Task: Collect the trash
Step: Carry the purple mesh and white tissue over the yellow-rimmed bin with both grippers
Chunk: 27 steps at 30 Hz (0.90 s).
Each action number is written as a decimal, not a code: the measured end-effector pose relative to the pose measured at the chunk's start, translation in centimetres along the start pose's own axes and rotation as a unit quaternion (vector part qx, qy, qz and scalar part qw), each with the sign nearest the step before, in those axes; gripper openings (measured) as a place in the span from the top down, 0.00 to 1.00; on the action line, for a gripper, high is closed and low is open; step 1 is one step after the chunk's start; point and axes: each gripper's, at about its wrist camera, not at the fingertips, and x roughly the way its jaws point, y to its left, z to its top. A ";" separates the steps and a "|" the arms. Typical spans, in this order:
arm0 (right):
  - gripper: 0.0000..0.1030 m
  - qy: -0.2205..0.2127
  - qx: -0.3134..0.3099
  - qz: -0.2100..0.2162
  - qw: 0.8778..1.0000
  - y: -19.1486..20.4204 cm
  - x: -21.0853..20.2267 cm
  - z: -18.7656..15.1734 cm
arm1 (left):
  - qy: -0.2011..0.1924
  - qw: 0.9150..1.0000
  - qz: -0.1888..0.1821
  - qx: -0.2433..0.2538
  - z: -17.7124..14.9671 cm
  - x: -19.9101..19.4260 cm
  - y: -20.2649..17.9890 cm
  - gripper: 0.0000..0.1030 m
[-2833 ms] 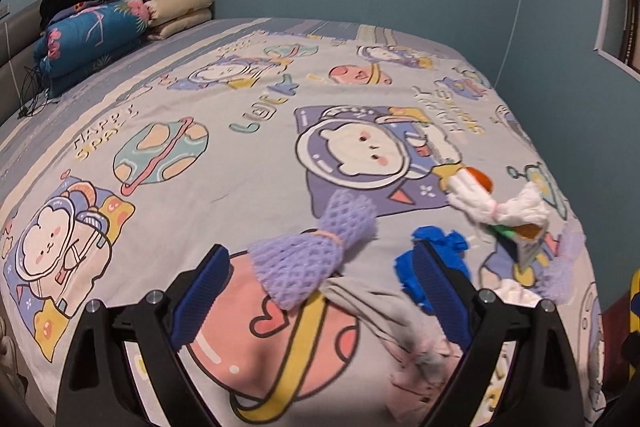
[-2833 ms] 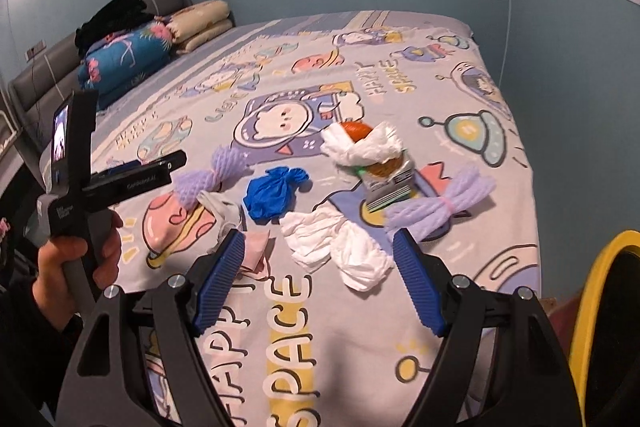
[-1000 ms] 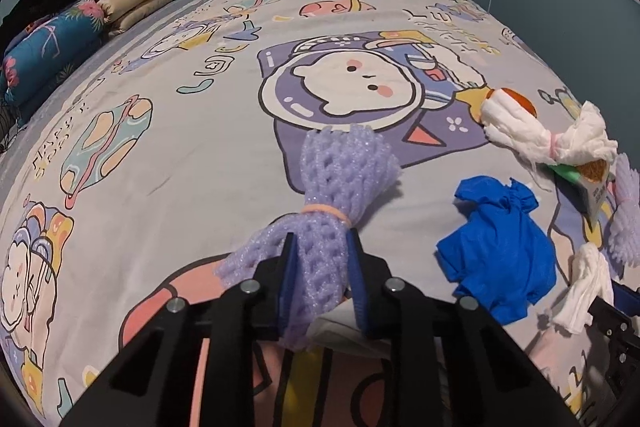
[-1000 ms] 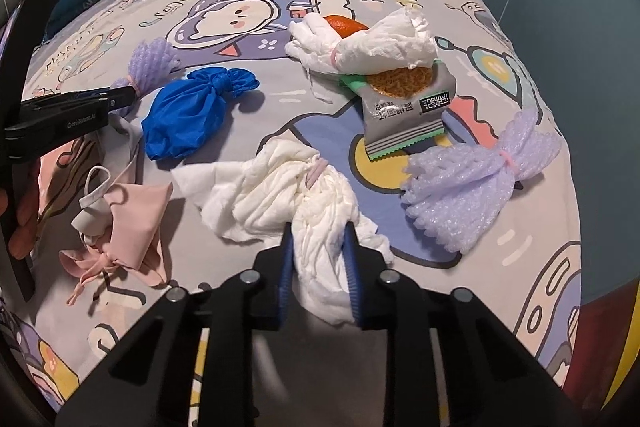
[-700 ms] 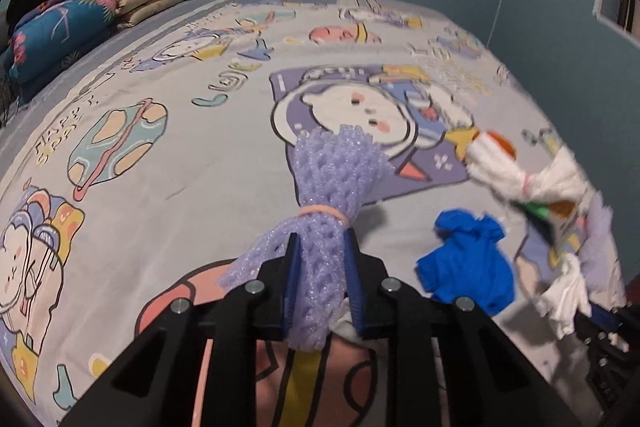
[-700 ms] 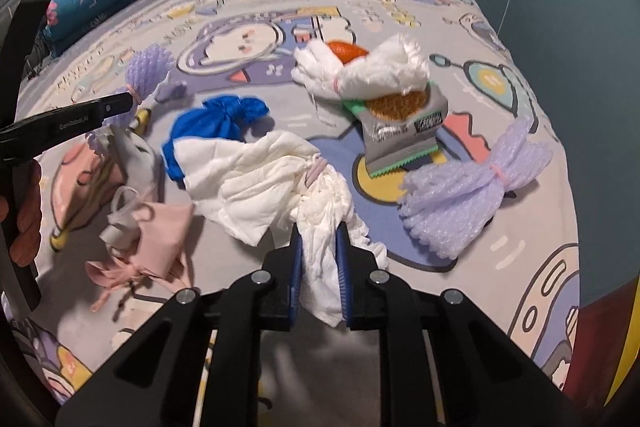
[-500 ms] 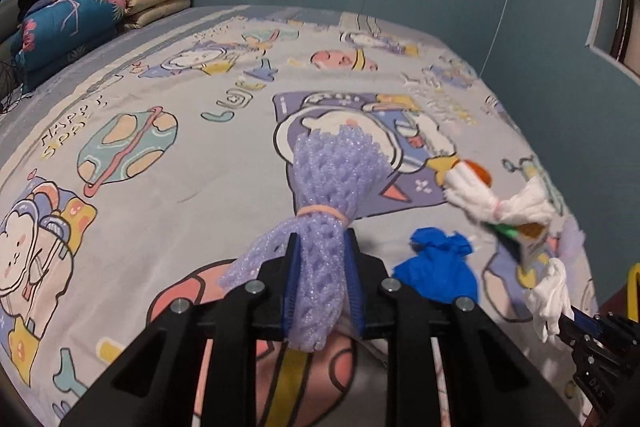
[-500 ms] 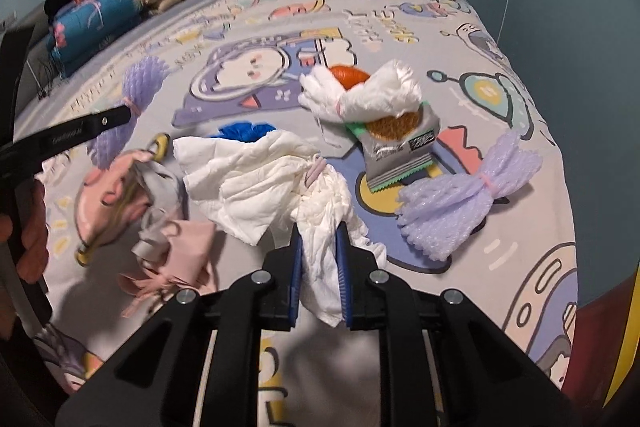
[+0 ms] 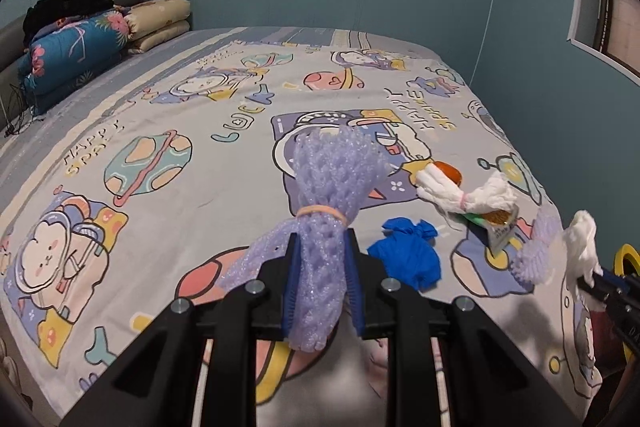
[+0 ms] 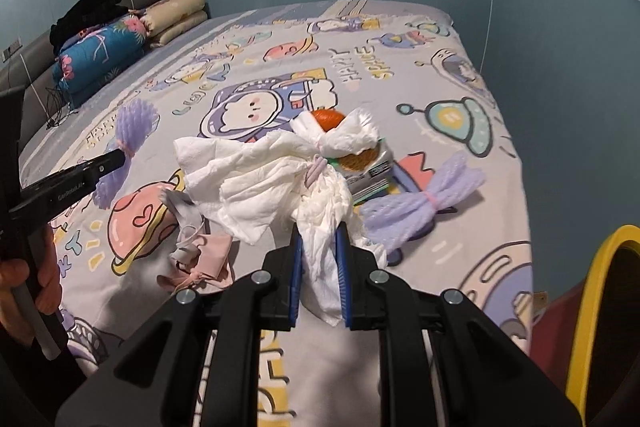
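Observation:
My left gripper (image 9: 322,247) is shut on a purple foam net (image 9: 332,179) tied with an orange band, held clear above the bed. The same purple foam net (image 10: 134,123) shows at the left of the right wrist view. A white tissue bundle (image 10: 260,183) hangs in my right gripper (image 10: 319,239), which is shut on it. On the bed lie a blue glove (image 9: 406,255), a second white tissue bundle (image 9: 460,193) over an orange thing (image 10: 326,117), a snack packet (image 10: 370,171), and another purple foam net (image 10: 424,199).
A pink and grey cloth mask (image 10: 200,251) lies on the cartoon bedsheet (image 9: 160,219) near its front edge. A yellow-rimmed bin (image 10: 600,307) stands at the lower right beside the bed. Folded quilts and pillows (image 9: 80,51) are piled at the far left. A hand (image 10: 24,279) holds the left gripper's handle.
Both grippers have risen and drawn back from the bed, lifting the purple net and the white tissue bundle off the sheet. The other litter stays where it was.

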 end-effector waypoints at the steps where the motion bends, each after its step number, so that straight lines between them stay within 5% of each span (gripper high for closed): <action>1: 0.86 -0.003 -0.001 0.000 1.000 -0.2 -0.7 0.0 | -0.002 1.000 -0.003 0.001 0.0 -0.6 -0.2 0.81; 27: 0.86 -0.049 0.026 -0.035 0.998 -6.5 -10.1 -1.6 | -0.042 0.995 -0.065 0.055 -0.4 -9.1 -9.6 0.80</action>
